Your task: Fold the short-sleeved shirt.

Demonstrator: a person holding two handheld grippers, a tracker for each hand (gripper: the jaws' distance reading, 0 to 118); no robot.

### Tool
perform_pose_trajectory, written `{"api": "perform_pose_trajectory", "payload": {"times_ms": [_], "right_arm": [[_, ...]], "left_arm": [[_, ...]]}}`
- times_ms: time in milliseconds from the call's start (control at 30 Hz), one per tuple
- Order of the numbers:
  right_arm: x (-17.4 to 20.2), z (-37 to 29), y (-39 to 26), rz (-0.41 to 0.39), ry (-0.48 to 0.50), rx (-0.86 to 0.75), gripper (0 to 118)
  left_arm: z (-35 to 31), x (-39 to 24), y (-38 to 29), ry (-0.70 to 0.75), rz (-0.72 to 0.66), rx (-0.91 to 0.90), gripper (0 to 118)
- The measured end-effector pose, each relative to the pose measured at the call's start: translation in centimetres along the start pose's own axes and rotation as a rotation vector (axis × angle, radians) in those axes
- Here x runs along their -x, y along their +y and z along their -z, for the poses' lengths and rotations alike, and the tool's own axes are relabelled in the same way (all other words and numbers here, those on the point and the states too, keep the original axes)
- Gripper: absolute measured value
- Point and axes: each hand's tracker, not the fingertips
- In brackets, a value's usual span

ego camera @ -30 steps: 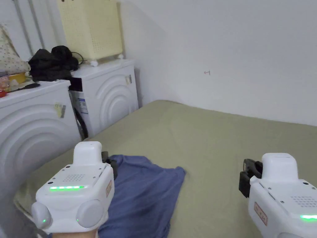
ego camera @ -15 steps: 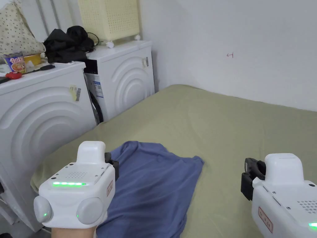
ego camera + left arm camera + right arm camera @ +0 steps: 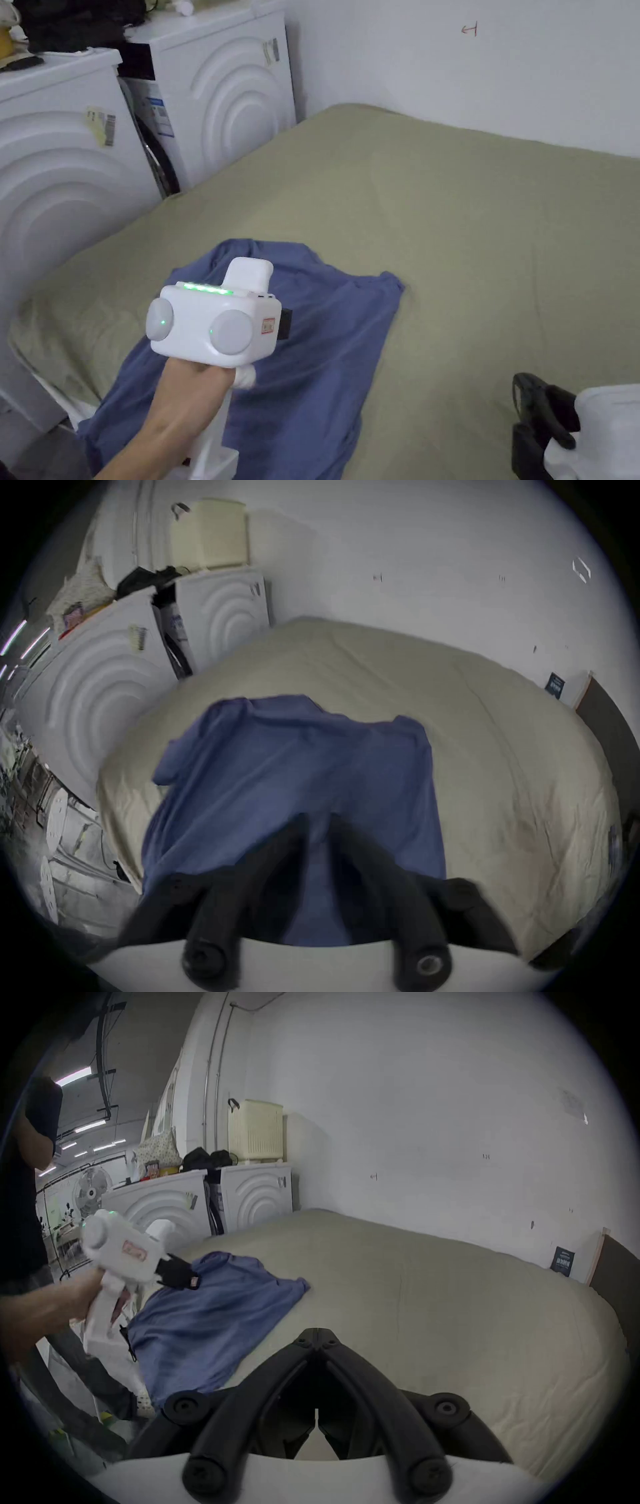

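Shirt: blue shirt (image 3: 325, 350) lies crumpled on the near left corner of the bed (image 3: 475, 206), its lower part drooping over the edge — likely dropped there for spreading.
Left gripper (image 3: 317, 826): poised over the shirt's middle, jaws slightly parted with a strip of blue between the tips; whether they pinch cloth, I cannot tell — the view is blurred.
Right gripper (image 3: 317, 1333): clenched on nothing, held off to the right above bare sheet, seemingly waiting.
Hidden: sleeves and collar are lost in folds; the hem runs out of sight.
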Motion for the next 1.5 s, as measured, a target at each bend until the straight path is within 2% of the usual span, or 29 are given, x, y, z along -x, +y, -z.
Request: {"api": "perform_pose_trajectory", "payload": {"times_ms": [33, 67, 133, 267, 533, 667, 700, 733, 767, 800, 833, 1000, 1200, 1367, 1500], "right_arm": [[-0.2, 0.3, -0.4, 0.006, 0.002, 0.012, 1], [-0.4, 0.6, -0.7, 0.017, 0.004, 0.023, 1], [-0.8, 1.1, -1.4, 0.033, 0.007, 0.045, 1], [-1.3, 1.6, -2.4, 0.054, 0.006, 0.077, 1], [-2.3, 1.0, -3.0, 0.081, -0.011, 0.107, 1], [-2.9, -0.1, -3.0, 0.058, -0.038, 0.116, 1], [-3.2, -0.5, -3.0, 0.061, -0.043, 0.115, 1], [-3.5, -1.0, -3.0, 0.066, -0.049, 0.117, 1], [-3.8, -1.4, -2.9, 0.073, -0.059, 0.118, 1], [-4.1, -2.0, -2.9, 0.078, -0.071, 0.118, 1], [-4.5, -2.7, -2.9, 0.084, -0.078, 0.117, 1], [-6.7, -6.9, -3.0, 0.087, -0.159, 0.106, 1], [-9.9, -13.4, -3.3, 0.142, -0.274, 0.081, 1], [-12.1, -18.7, -3.6, 0.187, -0.382, 0.043, 1], [-13.8, -21.9, -3.9, 0.178, -0.476, 0.03, 1]], "left_arm": [[0.9, 0.3, 0.1, -0.024, -0.011, 0.021, 92], [2.1, 0.3, 0.3, -0.046, -0.014, 0.069, 118], [3.6, 0.4, 0.3, -0.081, -0.032, 0.12, 115], [5.5, -0.3, 0.4, -0.028, 0.028, 0.141, 115], [8.7, -1.3, -0.8, -0.01, 0.023, 0.299, 114], [7.4, -2.0, -1.1, -0.046, -0.022, 0.344, 106], [9.4, -0.5, -0.6, -0.054, -0.016, 0.337, 95], [9.2, -0.3, -0.3, -0.061, -0.007, 0.32, 82], [8.8, -0.1, 0.2, -0.039, 0.01, 0.275, 62], [8.5, 0.2, 0.6, -0.03, 0.015, 0.257, 16], [7.5, -0.9, -0.1, 0.002, 0.036, 0.233, 3], [3.6, -1.4, 0.4, 0.005, 0.058, 0.164, 3], [-3.7, -5.6, 2.8, -0.114, 0.131, 0.04, 3], [-10.5, -14.4, 4.6, -0.254, 0.218, -0.052, 3], [-12.9, -22.4, 6.0, -0.404, 0.289, -0.095, 3]]}}
